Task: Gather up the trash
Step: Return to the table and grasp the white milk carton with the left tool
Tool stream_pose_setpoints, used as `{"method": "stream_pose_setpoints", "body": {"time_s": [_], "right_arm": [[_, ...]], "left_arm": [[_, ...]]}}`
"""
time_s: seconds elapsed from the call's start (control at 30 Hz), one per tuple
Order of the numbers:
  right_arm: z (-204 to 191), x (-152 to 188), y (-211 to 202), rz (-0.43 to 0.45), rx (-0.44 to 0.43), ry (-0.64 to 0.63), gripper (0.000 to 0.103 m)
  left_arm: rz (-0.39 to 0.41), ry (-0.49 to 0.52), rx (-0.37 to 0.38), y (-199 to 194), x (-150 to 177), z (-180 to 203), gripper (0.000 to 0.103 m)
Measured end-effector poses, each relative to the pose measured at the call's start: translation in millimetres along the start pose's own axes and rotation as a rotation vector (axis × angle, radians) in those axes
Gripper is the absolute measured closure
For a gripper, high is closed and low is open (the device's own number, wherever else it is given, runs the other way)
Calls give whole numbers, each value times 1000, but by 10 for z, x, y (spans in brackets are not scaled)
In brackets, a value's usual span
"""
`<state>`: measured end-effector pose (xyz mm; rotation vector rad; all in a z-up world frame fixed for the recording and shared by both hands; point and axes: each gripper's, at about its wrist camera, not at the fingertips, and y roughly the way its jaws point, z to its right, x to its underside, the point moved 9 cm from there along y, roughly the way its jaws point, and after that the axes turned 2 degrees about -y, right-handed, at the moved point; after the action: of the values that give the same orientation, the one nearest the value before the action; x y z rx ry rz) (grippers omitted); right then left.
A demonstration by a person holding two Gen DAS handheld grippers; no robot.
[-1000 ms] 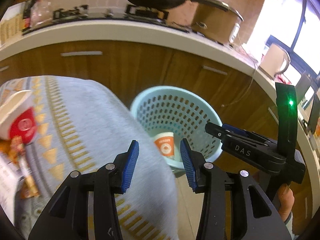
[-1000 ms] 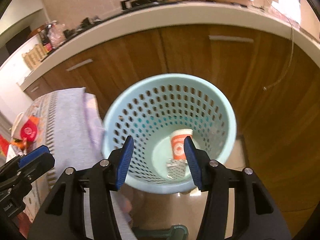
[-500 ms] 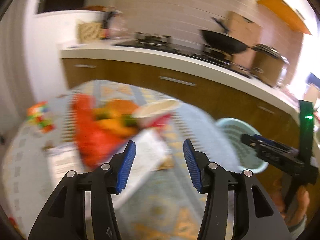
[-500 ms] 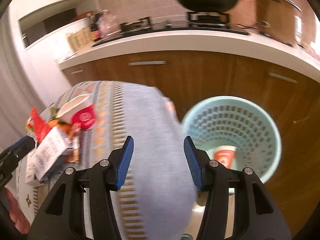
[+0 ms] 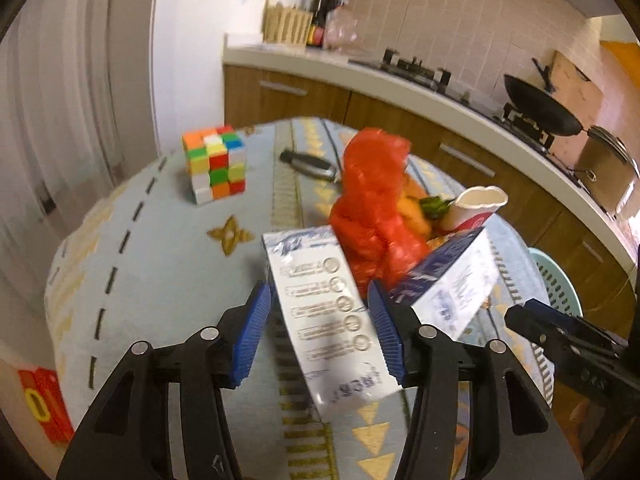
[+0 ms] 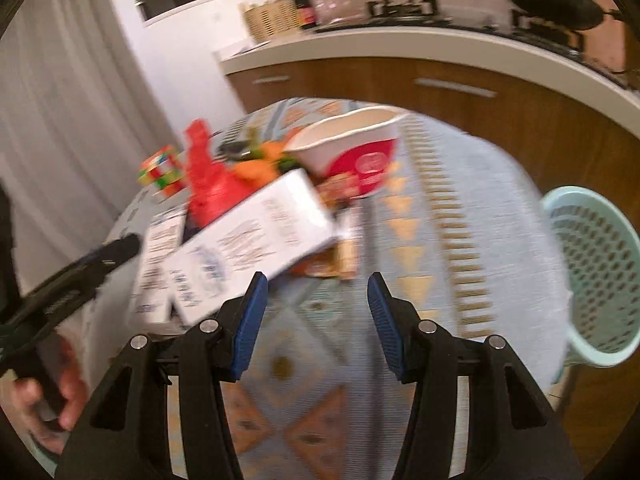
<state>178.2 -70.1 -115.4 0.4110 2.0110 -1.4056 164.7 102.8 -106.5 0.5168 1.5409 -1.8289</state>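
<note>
A trash pile lies on the cloth-covered round table [image 5: 160,240]: a white carton [image 5: 316,276], a second blue-and-white carton [image 5: 452,280], a red plastic bag [image 5: 376,208] and a red-and-white paper cup [image 5: 476,208]. My left gripper [image 5: 320,334] hovers open over the first carton, which shows between its blue pads [image 5: 256,336] without being pressed. My right gripper [image 6: 314,320] is open over bare cloth with nothing between its fingers. The carton [image 6: 256,232] lies just left of it and the cup [image 6: 352,152] beyond. The light-blue perforated basket [image 6: 592,272] stands off the table's right side.
A Rubik's cube [image 5: 212,164] and a dark slim object [image 5: 308,164] sit at the table's far side. A red-and-white item [image 5: 40,404] shows at lower left. Wooden cabinets, a counter with a wok [image 5: 540,112] and a pot [image 5: 604,176] run behind. A hand [image 6: 40,400] holds the left gripper.
Both grippers swung left from the basket to the trash pile on the table. The left jaws stand slightly wider than before. Nothing was taken hold of.
</note>
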Motion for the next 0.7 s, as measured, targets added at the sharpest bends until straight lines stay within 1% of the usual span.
{"method": "stream_pose_setpoints", "body": {"time_s": [0.03, 0.07, 0.1, 0.13, 0.2, 0.27, 0.4, 0.43, 0.53, 0.57, 0.67, 0.7], "right_arm": [[-52, -8, 6, 3, 6, -11, 54], [-89, -15, 14, 7, 12, -17, 54], [-110, -25, 17, 9, 17, -19, 54], [-112, -33, 29, 9, 19, -16, 54], [-63, -48, 33, 8, 34, -10, 54], [64, -117, 13, 19, 70, -1, 54], [391, -393, -13, 50, 135, 10, 54], [433, -448, 12, 48, 137, 19, 54], [469, -525, 85, 27, 91, 56, 54], [426, -531, 98, 27, 73, 55, 54], [305, -505, 103, 37, 69, 26, 54], [279, -482, 111, 37, 69, 23, 54]], "left_arm": [[-15, -4, 9, 49, 0, -5, 47], [-27, -8, 21, 96, 2, -3, 37], [-45, -15, 37, 160, -7, 17, 34], [-59, -23, 44, 205, -9, 27, 32], [-81, -35, 49, 296, -25, 44, 33], [-101, -36, 30, 383, -22, 42, 33], [-149, -45, 8, 564, -5, 21, 34], [-151, -50, 9, 580, 0, 19, 34], [-151, -75, 27, 582, 29, 5, 36], [-154, -81, 37, 578, 42, 0, 37], [-142, -87, 81, 467, 97, 40, 42], [-139, -80, 82, 435, 111, 55, 47]]}}
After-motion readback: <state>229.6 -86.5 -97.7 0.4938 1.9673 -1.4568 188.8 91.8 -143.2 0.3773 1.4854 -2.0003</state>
